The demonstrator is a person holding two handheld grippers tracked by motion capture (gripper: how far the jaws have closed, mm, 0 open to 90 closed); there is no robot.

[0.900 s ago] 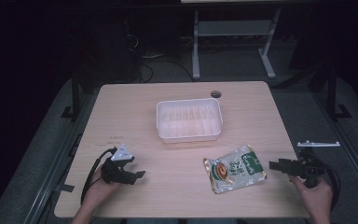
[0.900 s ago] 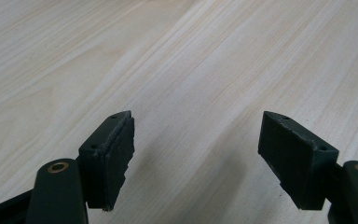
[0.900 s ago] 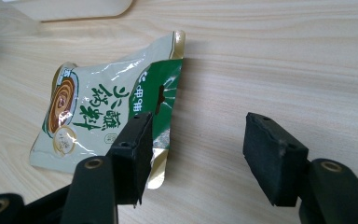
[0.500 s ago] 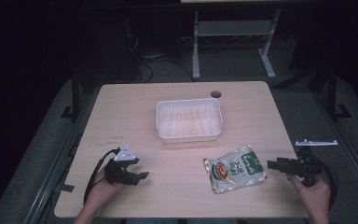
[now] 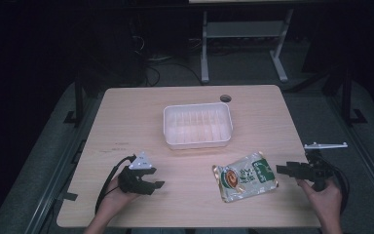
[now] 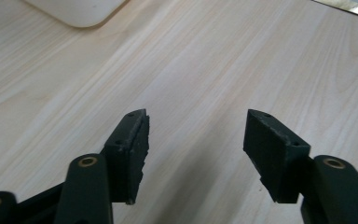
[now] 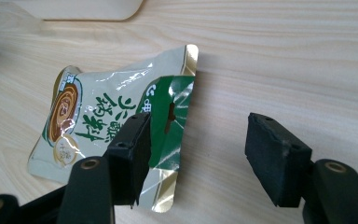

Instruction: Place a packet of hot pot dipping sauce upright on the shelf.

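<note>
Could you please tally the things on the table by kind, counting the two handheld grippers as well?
White trays: 1
Food packets: 1
Grippers: 2, the left gripper and the right gripper, both open
Total: 4

Table (image 5: pixel 126 122) lit from above, surroundings v. dark; pouch (image 7: pixel 121 116) glares; high view perhaps slightly soft.

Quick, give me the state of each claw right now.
Left claw: open, holding nothing, over bare table.
Right claw: open, holding nothing, at the food packet's edge.
</note>
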